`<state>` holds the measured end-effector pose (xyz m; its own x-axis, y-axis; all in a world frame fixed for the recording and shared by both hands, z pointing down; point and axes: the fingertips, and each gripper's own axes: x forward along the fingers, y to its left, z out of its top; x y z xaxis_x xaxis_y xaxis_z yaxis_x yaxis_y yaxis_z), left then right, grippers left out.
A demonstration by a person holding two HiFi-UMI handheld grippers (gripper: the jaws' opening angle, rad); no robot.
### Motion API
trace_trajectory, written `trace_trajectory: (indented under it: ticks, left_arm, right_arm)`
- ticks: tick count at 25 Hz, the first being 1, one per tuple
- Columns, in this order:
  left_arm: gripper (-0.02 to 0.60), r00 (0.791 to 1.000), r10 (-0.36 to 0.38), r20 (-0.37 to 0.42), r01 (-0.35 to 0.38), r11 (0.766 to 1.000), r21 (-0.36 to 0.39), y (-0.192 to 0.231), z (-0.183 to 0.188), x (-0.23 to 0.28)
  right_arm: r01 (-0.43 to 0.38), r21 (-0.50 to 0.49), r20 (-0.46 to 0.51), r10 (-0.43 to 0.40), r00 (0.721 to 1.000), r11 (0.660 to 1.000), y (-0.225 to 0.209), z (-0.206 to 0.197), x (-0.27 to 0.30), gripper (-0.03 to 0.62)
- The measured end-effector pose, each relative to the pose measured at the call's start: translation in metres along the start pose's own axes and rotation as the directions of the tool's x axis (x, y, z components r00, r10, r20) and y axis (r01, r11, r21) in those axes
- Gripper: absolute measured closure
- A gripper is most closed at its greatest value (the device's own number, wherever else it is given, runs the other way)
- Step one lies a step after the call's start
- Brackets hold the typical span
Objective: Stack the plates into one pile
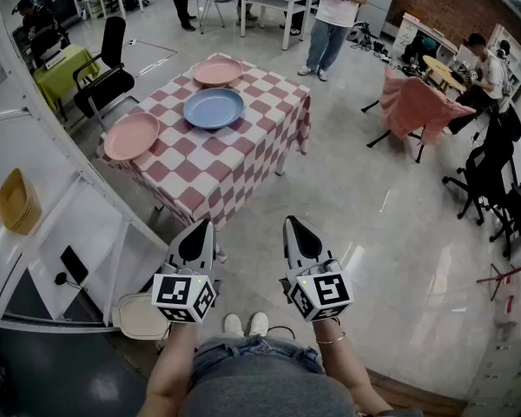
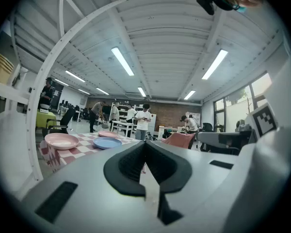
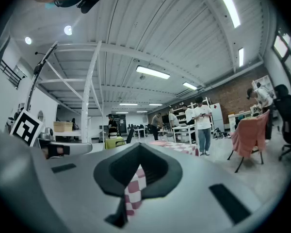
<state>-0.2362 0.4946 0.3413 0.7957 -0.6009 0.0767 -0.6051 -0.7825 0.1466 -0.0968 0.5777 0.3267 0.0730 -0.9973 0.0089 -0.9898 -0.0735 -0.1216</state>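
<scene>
Stacking is not started; near pink plate (image 1: 131,135), blue plate (image 1: 214,108) and far pink plate (image 1: 218,70) lie unstacked on the table (image 1: 243,150); left gripper (image 1: 200,229) and right gripper (image 1: 296,227) are closed, empty, well away.

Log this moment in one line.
left gripper: shut, empty | right gripper: shut, empty | near pink plate, blue plate, far pink plate: unstacked on table

Bright, even indoor light. Long white ceiling tube lamps (image 2: 122,61) slightly blown out in both gripper views. Glossy pale grey floor (image 1: 391,207) carries soft glare streaks; shadows faint. Strong fisheye bending, black vignette at gripper-view corners. Close-up grey left gripper (image 2: 146,149) and right gripper (image 3: 138,154) soft, out of focus.
</scene>
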Motion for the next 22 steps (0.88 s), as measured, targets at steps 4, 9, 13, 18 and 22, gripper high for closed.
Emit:
trace_trajectory:
  ticks: [4, 9, 13, 18, 22]
  left_arm:
    - [0.566, 1.0, -0.002, -0.002, 0.002, 1.0, 0.023, -0.001, -0.004, 0.005]
    - [0.566, 1.0, 0.002, -0.015, -0.002, 0.999, 0.032, -0.005, -0.011, 0.005]
    - [0.566, 1.0, 0.0, -0.022, 0.0, 1.0, 0.0, -0.007, -0.016, 0.01]
    - [0.566, 1.0, 0.001, -0.025, -0.001, 1.0, -0.012, -0.01, -0.019, 0.019]
    - [0.566, 0.999, 0.028, -0.019, -0.028, 0.999, -0.03, -0.013, -0.017, 0.019]
  right_arm:
    - [-0.005, 0.023, -0.002, 0.005, 1.0, 1.0, -0.004, -0.007, 0.002, 0.585]
    - [-0.005, 0.048, -0.007, 0.005, 1.0, 0.999, -0.011, -0.015, -0.003, 0.585]
    - [-0.002, 0.074, -0.02, 0.003, 1.0, 0.997, -0.02, -0.023, -0.005, 0.585]
    - [0.005, 0.094, -0.047, -0.001, 0.999, 0.996, -0.034, -0.034, -0.004, 0.585]
    - [-0.012, 0.091, -0.055, 0.017, 0.998, 0.996, -0.043, -0.032, -0.002, 0.585]
